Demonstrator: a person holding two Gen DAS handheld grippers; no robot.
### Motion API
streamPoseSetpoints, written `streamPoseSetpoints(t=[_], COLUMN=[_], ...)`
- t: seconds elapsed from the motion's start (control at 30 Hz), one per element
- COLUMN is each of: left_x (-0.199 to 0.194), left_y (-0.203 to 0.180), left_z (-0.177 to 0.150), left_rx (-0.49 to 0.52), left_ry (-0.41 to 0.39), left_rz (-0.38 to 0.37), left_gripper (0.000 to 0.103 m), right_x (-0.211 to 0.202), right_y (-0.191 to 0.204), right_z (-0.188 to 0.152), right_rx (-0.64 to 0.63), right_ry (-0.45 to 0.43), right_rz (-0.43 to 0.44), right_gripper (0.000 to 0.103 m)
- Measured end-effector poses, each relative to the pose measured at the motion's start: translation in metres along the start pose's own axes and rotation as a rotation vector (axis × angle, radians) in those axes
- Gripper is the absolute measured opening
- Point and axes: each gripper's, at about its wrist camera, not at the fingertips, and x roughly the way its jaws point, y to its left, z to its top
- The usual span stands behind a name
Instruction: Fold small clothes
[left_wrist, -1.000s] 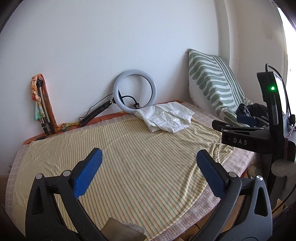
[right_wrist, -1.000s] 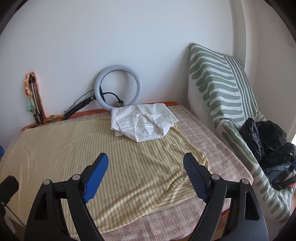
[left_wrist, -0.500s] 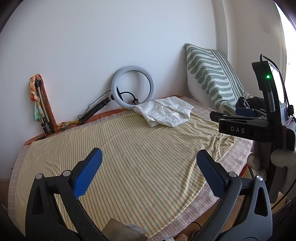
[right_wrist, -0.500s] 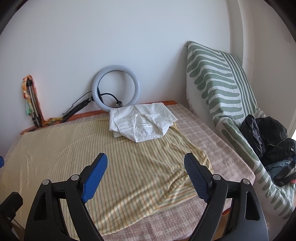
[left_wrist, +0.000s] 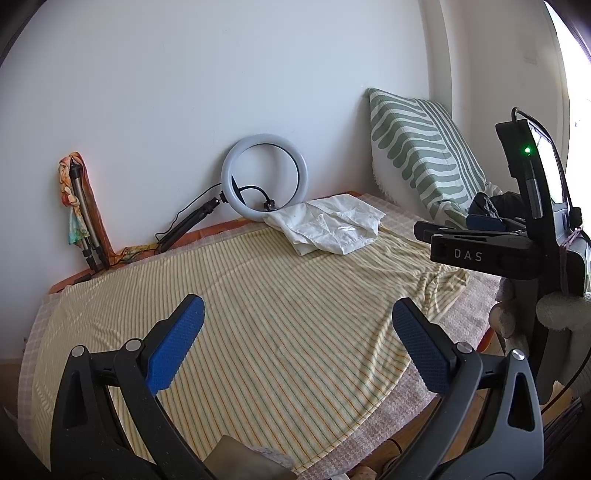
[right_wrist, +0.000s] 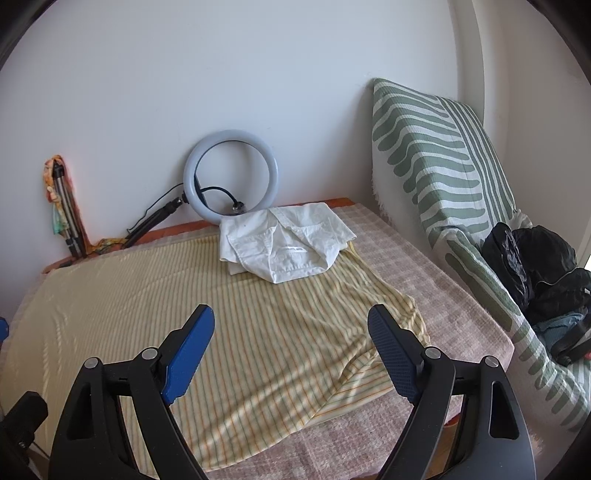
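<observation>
We hold our left gripper (left_wrist: 295, 339) and right gripper (right_wrist: 291, 347) wide apart, empty, low in frame. The white garment (right_wrist: 284, 243) lies loosely bundled at upper centre, folded roughly or merely heaped.

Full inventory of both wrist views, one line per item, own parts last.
crumpled white cloth garment: one, white, far end of the bed, in front of the ring light
yellow striped sheet: one, pale yellow, spread over the bed
pink checked bed cover: one, pink, under the sheet
round white ring light: one, white, leaning on the back wall
folded tripod with colourful cloth: one, far left by the wall
green striped cushion: one, green and white, upright at right
black bags: a pile, black, far right
left claw: open, blue pads
right claw: open, blue pads
</observation>
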Motion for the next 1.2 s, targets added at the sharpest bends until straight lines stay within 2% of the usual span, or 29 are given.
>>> streamPoseSetpoints(t=[1.2], left_x=[-0.0023], left_y=[-0.0047], left_z=[0.0022], left_rx=[0.011], left_ry=[-0.009], left_rz=[0.009], left_gripper=[0.103], right_x=[0.0004], right_y=[0.0019], right_z=[-0.0009], right_rx=[0.008], right_ry=[-0.001], right_rz=[0.009], right_gripper=[0.085])
